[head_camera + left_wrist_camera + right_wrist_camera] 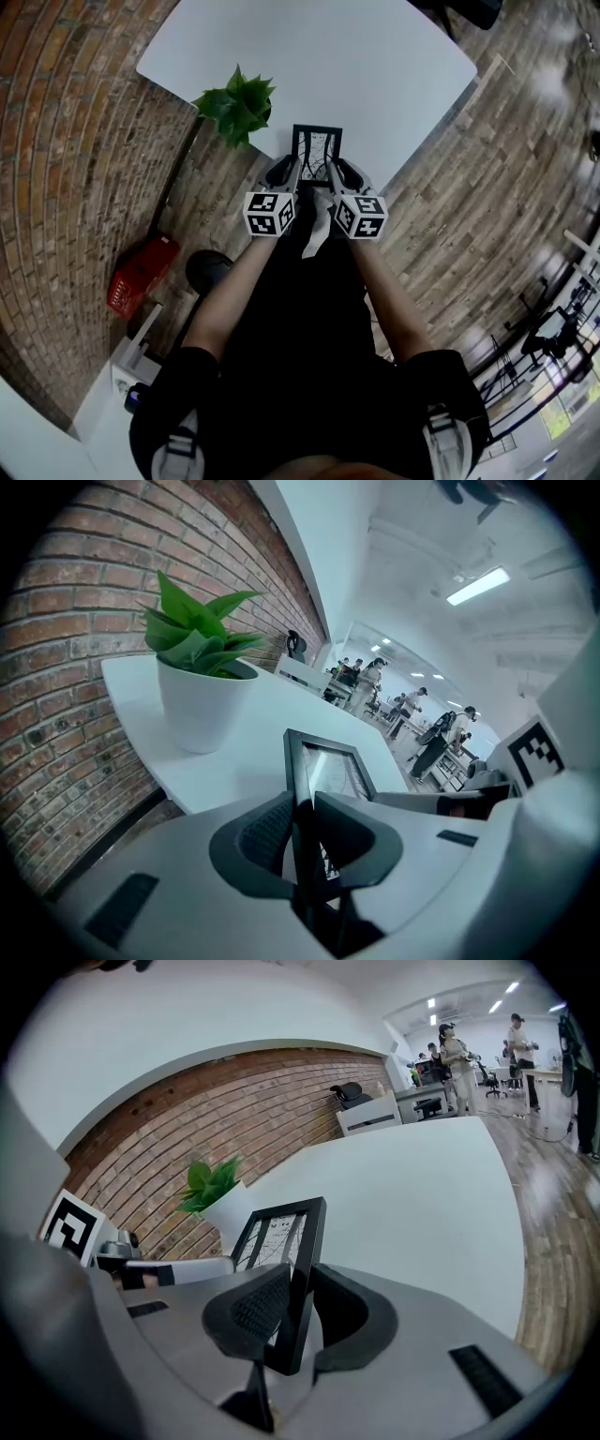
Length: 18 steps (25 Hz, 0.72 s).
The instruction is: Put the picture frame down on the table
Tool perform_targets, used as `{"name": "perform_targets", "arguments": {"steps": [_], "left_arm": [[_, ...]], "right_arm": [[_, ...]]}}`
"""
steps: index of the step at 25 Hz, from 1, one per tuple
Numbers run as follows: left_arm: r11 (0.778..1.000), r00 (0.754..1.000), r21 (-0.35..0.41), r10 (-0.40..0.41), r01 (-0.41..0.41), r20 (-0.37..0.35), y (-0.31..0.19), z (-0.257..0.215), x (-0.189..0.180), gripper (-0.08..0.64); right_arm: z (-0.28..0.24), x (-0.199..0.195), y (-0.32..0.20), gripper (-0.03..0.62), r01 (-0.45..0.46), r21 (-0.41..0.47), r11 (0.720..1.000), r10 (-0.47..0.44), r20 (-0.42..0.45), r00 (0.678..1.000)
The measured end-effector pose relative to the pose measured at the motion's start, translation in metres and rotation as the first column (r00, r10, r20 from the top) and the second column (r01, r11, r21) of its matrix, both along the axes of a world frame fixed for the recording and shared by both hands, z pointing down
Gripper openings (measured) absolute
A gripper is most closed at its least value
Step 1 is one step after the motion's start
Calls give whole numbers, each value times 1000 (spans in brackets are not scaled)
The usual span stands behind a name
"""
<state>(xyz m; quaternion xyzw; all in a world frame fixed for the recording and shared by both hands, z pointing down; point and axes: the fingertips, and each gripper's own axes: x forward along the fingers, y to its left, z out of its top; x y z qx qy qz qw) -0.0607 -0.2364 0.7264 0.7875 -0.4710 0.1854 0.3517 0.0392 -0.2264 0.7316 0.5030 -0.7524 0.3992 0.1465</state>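
A black picture frame (316, 150) with a line drawing behind glass is held upright over the near edge of the white table (375, 66). My left gripper (292, 175) is shut on the frame's left side (298, 789). My right gripper (336, 175) is shut on the frame's right side (302, 1269). In the left gripper view the frame's top (328, 752) stands above the tabletop (253, 714). In the right gripper view the frame tilts slightly, with the table (412, 1194) behind it.
A green plant in a white pot (238, 105) stands on the table just left of the frame; the pot (199, 705) is close to my left gripper. A brick wall (56, 141) runs on the left. A red basket (139, 275) sits on the floor. People stand far off (450, 1054).
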Motion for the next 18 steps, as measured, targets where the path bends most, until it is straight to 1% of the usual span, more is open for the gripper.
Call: {"name": "perform_targets", "arguments": {"steps": [8,13,18], "left_arm": [[1000,1000,-21,10,-9,14,-2,15,-1,80],[999,999,-43,11,-9,42,-1,23,-3,80],[999,998,-47,27,-25,50,-4,26,-4,81]], "right_arm": [[13,-2,-2,74,12,-31,999,-12,-12,1000],[17,-5,-3,75,31,-33,999,-33,-62,998],[18,-7,-7,77,32,-42,999,-35,-77,996]]}}
